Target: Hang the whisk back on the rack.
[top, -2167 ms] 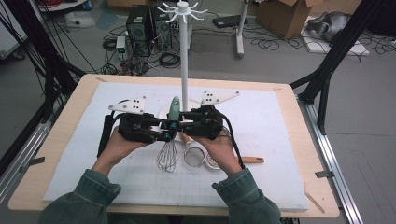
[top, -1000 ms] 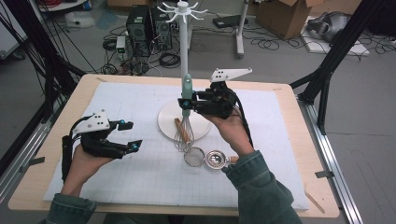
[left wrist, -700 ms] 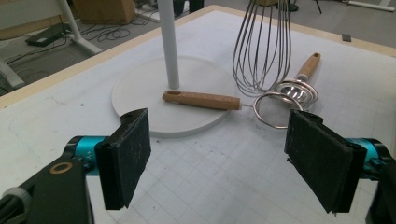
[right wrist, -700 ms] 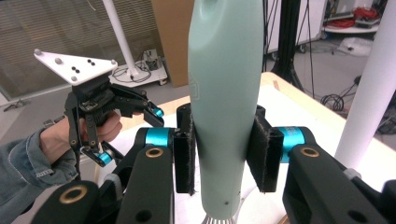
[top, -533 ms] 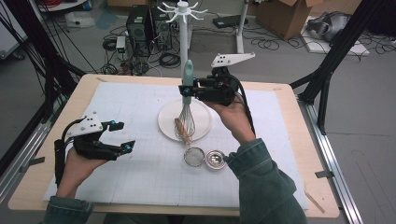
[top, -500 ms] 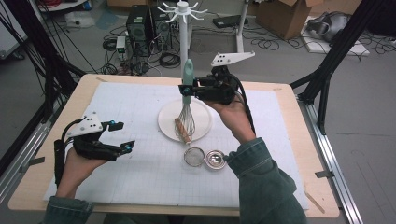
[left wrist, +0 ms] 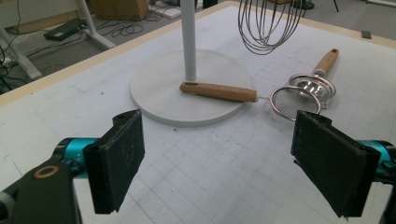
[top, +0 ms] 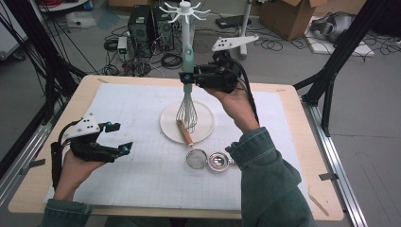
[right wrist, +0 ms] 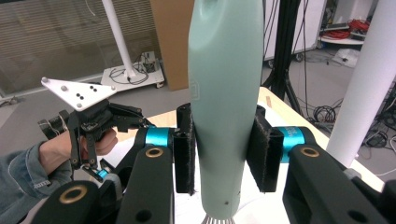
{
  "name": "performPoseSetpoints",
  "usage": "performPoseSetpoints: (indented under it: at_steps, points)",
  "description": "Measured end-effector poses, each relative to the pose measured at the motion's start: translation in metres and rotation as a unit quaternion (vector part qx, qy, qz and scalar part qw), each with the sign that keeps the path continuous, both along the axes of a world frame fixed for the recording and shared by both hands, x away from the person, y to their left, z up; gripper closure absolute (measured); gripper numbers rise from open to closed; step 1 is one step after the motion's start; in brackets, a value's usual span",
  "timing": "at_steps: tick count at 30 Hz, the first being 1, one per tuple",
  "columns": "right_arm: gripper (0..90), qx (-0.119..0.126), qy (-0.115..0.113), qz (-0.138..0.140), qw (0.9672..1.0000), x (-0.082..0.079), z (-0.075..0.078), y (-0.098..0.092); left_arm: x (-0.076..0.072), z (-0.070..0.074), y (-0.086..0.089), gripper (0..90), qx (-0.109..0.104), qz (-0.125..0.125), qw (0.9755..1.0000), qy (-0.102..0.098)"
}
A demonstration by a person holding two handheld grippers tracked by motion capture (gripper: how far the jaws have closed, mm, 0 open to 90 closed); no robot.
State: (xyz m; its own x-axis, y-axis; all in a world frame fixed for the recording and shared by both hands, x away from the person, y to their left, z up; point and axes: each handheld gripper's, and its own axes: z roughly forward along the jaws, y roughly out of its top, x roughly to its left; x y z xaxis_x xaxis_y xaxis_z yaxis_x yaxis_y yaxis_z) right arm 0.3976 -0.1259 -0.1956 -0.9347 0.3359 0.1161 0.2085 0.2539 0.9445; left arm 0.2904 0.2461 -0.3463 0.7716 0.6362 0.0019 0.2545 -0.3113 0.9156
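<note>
Right gripper (top: pixel 188 78): upper centre of the high view, held above the table; jaws clamped on the pale green handle of the whisk (top: pixel 187 101). In the right gripper view both black pads press the handle (right wrist: pixel 226 107) from either side.
Whisk: upright, handle up, wire loops hanging over the round white base (top: pixel 208 130) of the stand, clear of its surface. In the left gripper view the wires (left wrist: pixel 268 25) hang at the top of the frame.
Left gripper (top: pixel 119 137): lower left of the high view, low over the white mat (top: pixel 142 179); jaws wide, having just been opening, nothing between them.
Stand pole (top: pixel 185 28): rises behind the whisk, hooks at the top.
Wooden-handled strainer (top: pixel 196 157): handle on the base's edge, ring on the mat below centre.
Second strainer (top: pixel 218 161): just beside the first, to its right.
</note>
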Motion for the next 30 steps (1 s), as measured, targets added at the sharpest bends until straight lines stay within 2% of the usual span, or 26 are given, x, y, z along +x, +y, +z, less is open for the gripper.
performPoseSetpoints:
  at_steps: [7, 15, 23, 30]
  points:
    - [66.5, 0.003, -0.004, -0.006, 1.0, 0.007, 0.012, 0.001, 0.001, -0.002, 0.002, 13.1, -0.004, 0.01, 0.9999, 0.004]
    - [66.6, -0.007, -0.012, -0.01, 0.9999, 0.013, 0.029, 0.004, 0.002, -0.003, 0.003, 6.2, -0.003, 0.018, 0.9998, 0.0]
    - [66.6, -0.014, -0.009, -0.02, 0.9997, 0.02, 0.042, 0.006, 0.001, -0.002, 0.005, 5.8, -0.001, 0.022, 0.9998, -0.003]
    - [66.6, -0.019, -0.007, -0.03, 0.9994, 0.026, 0.046, 0.004, 0.001, -0.001, 0.006, 5.7, -0.001, 0.02, 0.9998, -0.003]
